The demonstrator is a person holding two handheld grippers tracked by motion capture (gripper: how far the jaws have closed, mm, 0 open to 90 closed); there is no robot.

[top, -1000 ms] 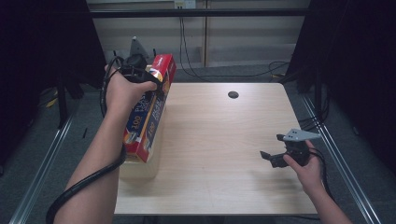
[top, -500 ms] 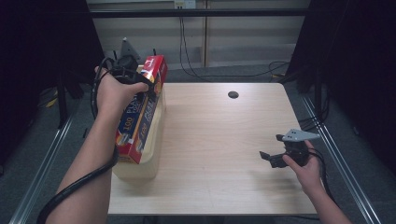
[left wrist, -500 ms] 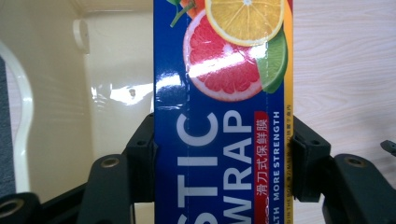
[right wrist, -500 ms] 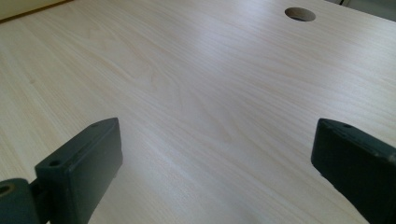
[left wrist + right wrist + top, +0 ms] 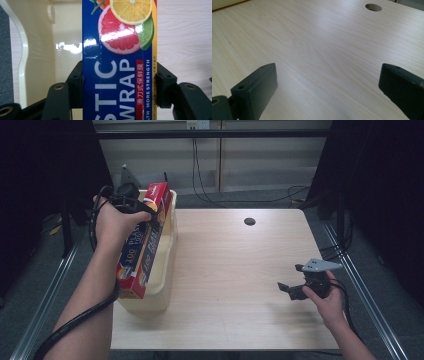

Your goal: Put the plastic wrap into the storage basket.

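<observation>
The table (image 5: 235, 285) in front of me was bare pale wood apart from a cream plastic bin (image 5: 169, 245) standing along its left edge and a small round hole (image 5: 249, 221) near the far edge. Dark curtains hung on both sides, and cables ran along the floor beyond the far end. My left gripper (image 5: 145, 217) had its jaws clamped on the two narrow sides of a long plastic wrap box (image 5: 142, 245), blue and red with citrus fruit printed on it. I held the box over the bin, along the bin's length, so its long axis ran from me towards the far side of the table. Its far end was tipped up at the gripper and its near end hung low by the bin's near wall; I could not tell whether it touched the rim. In the left gripper view the bin's inner wall (image 5: 37, 50) lay just beside and below the box, with nothing between them. My right gripper (image 5: 292, 290) hovered low over the right part of the table, well apart from the bin, jaws spread wide with only bare wood between them.
</observation>
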